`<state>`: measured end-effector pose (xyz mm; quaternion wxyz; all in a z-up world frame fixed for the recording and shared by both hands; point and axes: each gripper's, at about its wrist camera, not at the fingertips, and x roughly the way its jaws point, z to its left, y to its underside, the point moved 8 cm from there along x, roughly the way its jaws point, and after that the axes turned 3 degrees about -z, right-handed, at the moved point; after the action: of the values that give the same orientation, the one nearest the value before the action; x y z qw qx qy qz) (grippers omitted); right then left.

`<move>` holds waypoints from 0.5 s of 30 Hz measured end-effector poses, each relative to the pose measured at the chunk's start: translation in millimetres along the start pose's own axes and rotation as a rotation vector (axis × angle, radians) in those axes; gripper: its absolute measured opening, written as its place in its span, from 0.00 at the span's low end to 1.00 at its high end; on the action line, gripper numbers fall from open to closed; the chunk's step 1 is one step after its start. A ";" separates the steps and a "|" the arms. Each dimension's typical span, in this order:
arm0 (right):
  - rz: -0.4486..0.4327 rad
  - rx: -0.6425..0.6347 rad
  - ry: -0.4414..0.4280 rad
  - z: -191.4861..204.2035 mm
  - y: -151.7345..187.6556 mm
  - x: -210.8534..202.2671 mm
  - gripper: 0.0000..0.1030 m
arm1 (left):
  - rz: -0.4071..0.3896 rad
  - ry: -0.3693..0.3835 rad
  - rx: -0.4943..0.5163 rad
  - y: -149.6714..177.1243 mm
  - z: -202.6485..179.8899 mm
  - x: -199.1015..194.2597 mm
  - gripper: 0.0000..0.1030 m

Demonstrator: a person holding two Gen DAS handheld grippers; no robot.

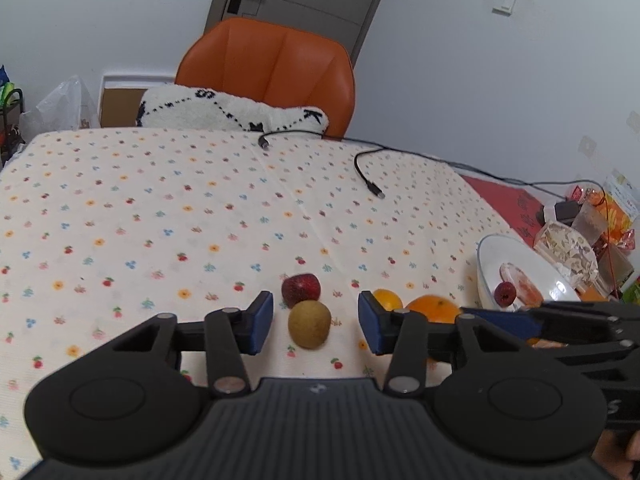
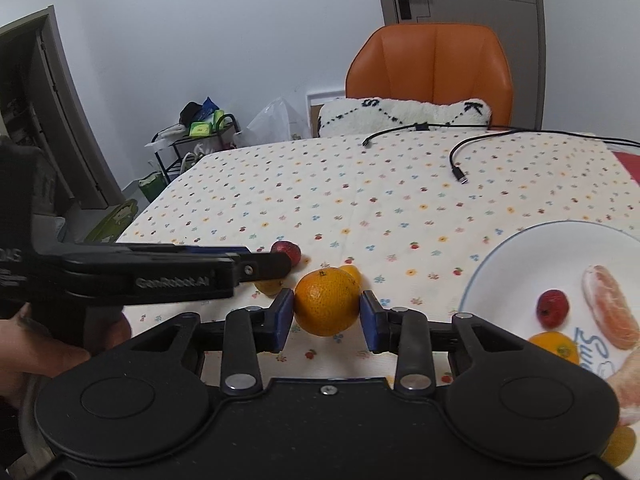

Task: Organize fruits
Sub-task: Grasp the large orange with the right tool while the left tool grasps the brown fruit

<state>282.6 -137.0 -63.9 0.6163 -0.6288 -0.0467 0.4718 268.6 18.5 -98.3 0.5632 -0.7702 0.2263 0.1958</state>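
Orange (image 2: 327,301) seemingly touches right tongs (image 2: 327,318) pads; left tongs (image 1: 316,322) gape around kiwi (image 1: 309,323)

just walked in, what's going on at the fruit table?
A person is sorting fruit with two handheld grippers. The right gripper has its jaws around the large orange on the tablecloth, pads at its sides. The left gripper is open, with the brown kiwi-like fruit between its fingers and a red fruit just beyond. The white plate to the right already holds a small red fruit, peeled citrus segments and a small orange.
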 end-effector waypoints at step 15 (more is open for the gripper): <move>0.033 -0.023 0.010 4.2 9.0 18.6 0.39 | -0.007 -0.034 0.005 0.9 13.3 -17.2 0.22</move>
<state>285.4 -124.2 -80.3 0.6012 -0.6389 -0.0387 0.4784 253.3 33.2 -93.2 0.5694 -0.7662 0.2148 0.2063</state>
